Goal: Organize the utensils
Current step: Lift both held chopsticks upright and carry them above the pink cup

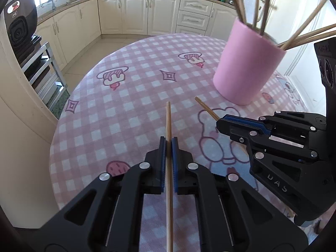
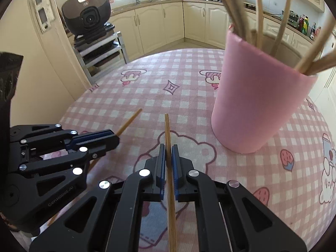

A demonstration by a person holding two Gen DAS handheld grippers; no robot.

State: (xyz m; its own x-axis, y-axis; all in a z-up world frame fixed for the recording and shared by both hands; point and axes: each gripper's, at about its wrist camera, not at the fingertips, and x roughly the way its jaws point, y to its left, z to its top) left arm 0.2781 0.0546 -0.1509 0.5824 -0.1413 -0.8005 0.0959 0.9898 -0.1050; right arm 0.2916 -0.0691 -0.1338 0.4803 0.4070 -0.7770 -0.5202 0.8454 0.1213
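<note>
My left gripper [image 1: 168,141] is shut on a wooden chopstick [image 1: 168,121] that points forward over the table. My right gripper [image 2: 168,148] is shut on another wooden chopstick [image 2: 167,129]. Each shows in the other's view: the right gripper [image 1: 219,124] with its chopstick [image 1: 204,107] at right, the left gripper [image 2: 116,139] with its chopstick [image 2: 130,120] at left. A pink cylindrical holder [image 1: 247,63] with several chopsticks stands ahead to the right; it also shows in the right wrist view [image 2: 258,103].
The round table has a pink checked cloth [image 1: 130,105] with cartoon prints. A metal rack [image 2: 100,52] with a dark appliance stands beyond the table's left edge. Cream kitchen cabinets [image 1: 134,12] line the far wall.
</note>
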